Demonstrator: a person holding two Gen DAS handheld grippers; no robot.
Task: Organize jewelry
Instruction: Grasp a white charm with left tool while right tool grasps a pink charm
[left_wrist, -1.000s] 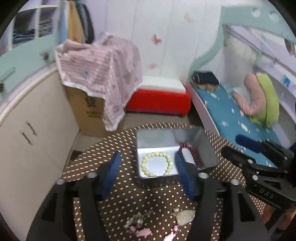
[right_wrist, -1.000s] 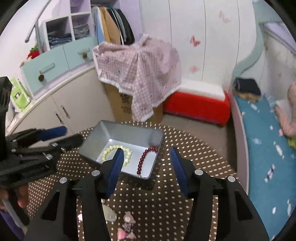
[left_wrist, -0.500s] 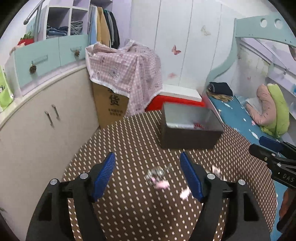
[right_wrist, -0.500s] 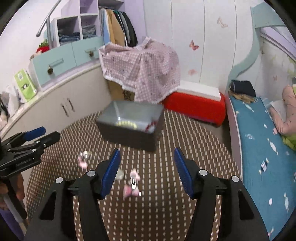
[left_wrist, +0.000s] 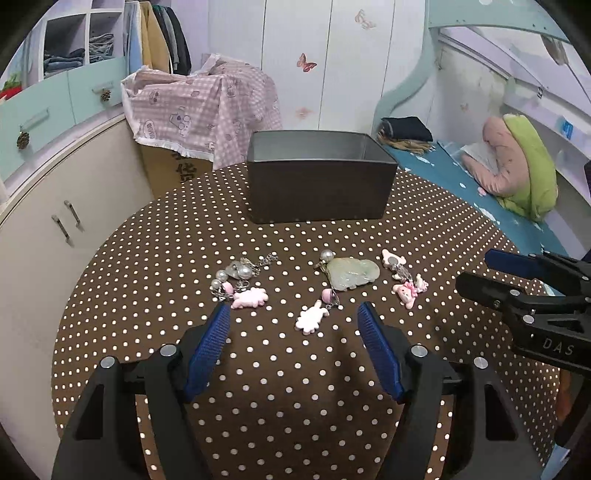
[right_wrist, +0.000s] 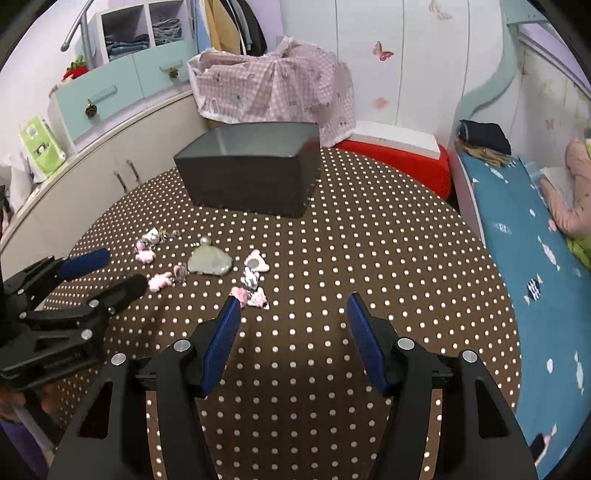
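A grey metal box stands at the far side of the round dotted table; its inside is hidden from here. It also shows in the right wrist view. Loose jewelry lies in front of it: a pearl and pink charm cluster, a pale green jade pendant with a pink charm, and pink charms on the right. My left gripper is open and empty just short of the pendant. My right gripper is open and empty, right of the pink charms.
A cream cabinet curves along the left of the table. A cardboard box under a pink checked cloth and a red bench stand behind. A bed with a blue sheet runs along the right.
Both grippers have dropped from above the box and pulled back to low over the table, so the bracelets inside the box are out of sight. Both stay open.
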